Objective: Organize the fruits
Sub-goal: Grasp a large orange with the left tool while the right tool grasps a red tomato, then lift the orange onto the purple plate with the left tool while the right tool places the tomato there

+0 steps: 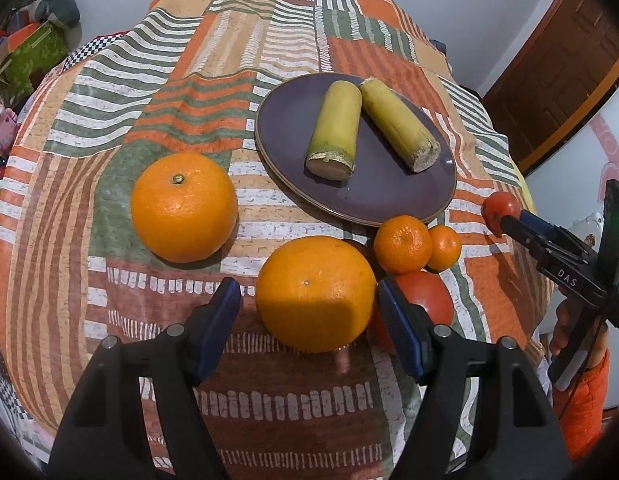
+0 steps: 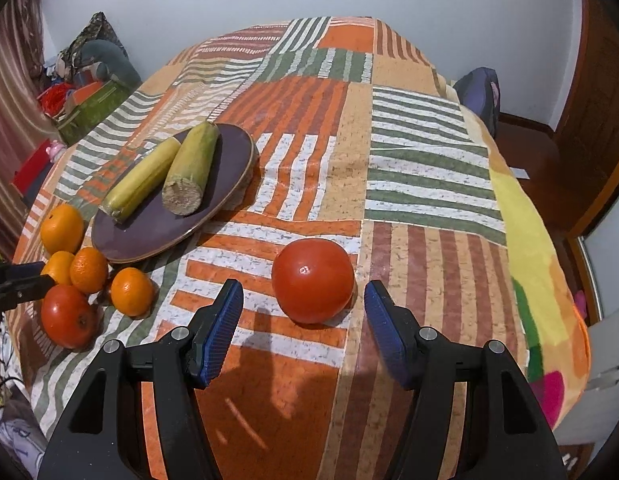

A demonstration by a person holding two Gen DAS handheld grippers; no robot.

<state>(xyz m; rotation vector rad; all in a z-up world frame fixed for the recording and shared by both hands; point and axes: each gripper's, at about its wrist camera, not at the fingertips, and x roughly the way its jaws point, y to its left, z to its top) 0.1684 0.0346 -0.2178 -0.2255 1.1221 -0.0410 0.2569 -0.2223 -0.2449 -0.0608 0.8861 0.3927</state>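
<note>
My left gripper (image 1: 309,300) is open, its blue pads on either side of a large orange (image 1: 315,294) without touching it. A second large orange (image 1: 184,206) lies to the left. Two small mandarins (image 1: 403,244) and a red tomato (image 1: 427,296) sit to the right of it. My right gripper (image 2: 303,304) is open around another red tomato (image 2: 313,280) on the cloth. A dark purple plate (image 1: 361,196) holds two sugarcane pieces (image 1: 335,130).
The fruit lies on a bed with a striped orange, green and brown patchwork cover (image 2: 389,140). The right gripper also shows in the left wrist view (image 1: 509,220) near the bed's right edge. Clutter lies at the far left (image 2: 89,92). A wooden door (image 1: 561,60) stands at the right.
</note>
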